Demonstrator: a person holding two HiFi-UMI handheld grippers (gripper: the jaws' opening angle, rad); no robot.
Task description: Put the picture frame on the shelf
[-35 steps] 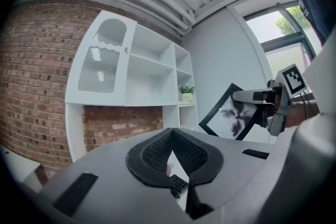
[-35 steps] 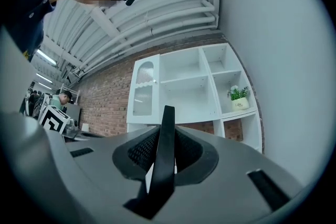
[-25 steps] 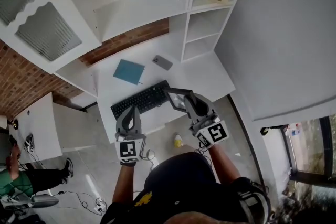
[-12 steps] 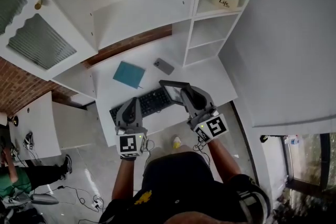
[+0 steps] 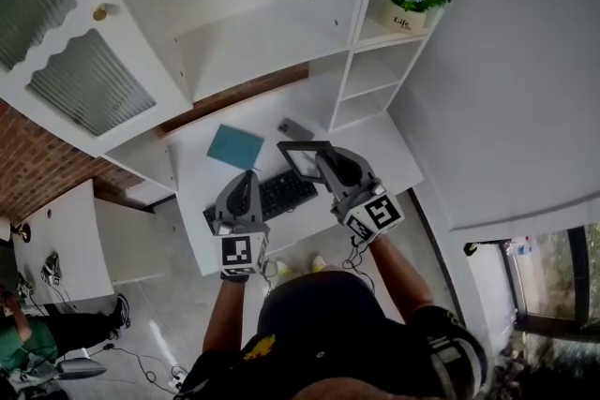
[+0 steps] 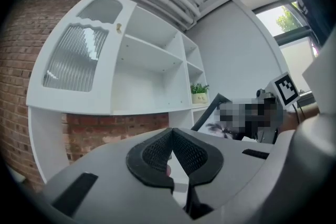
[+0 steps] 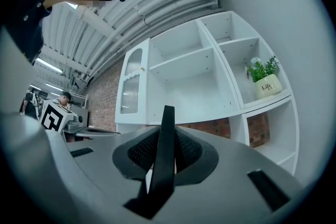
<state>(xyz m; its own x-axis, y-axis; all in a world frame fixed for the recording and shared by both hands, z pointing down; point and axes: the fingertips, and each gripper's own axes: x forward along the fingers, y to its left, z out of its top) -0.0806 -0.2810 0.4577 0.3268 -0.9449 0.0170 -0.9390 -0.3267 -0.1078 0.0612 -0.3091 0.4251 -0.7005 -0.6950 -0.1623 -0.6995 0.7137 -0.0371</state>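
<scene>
A white shelf unit [image 5: 272, 33] stands against a brick wall, rising above the desk [image 5: 384, 145]. We hold the picture frame [image 5: 300, 155] in our right gripper [image 5: 326, 166], its fingers [image 7: 190, 152] clamped on the dark edge, in the air above the keyboard [image 5: 281, 194]. Our left gripper [image 5: 244, 183] is closed on nothing. We judge the frame picked up but not yet shelved; reaching a shelf and setting it down are left.

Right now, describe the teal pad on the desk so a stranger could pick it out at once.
Start at the white desk under the wall shelves. On its top, beyond the black keyboard, lies the flat teal pad. It is the only coloured square there; the small phone beside it is grey.
</scene>
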